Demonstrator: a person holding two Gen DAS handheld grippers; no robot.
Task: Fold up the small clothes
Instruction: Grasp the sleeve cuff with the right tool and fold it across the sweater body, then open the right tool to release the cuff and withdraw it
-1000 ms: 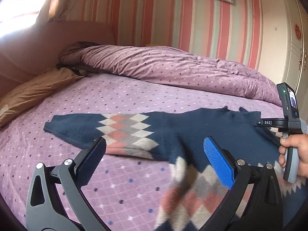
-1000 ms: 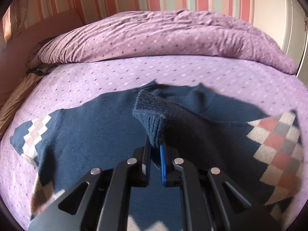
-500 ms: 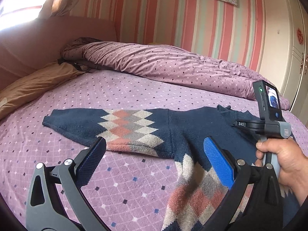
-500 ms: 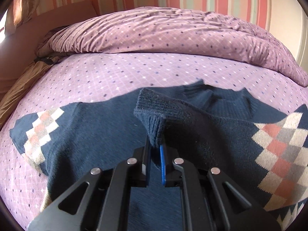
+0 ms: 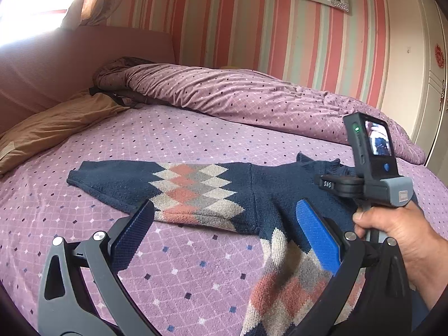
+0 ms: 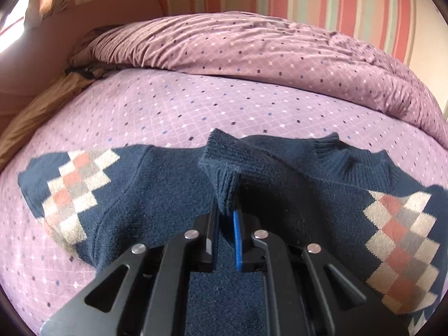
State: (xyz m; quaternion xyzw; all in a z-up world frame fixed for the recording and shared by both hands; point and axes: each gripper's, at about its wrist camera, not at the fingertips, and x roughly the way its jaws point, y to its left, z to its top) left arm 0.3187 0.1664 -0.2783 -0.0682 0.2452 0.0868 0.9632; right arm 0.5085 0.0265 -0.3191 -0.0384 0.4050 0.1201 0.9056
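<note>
Left gripper (image 5: pixel 224 233): jaws wide apart, nothing between, hovering over bed (image 5: pixel 173 266) beside sweater (image 5: pixel 252 196).
Right gripper (image 6: pixel 226 218): jaws starting to part, cuff (image 6: pixel 221 168) between them, pads touching it.
Sweater flat on bed, long axis side to side, sleeve doubled across chest. Right hand nearer fold.
</note>
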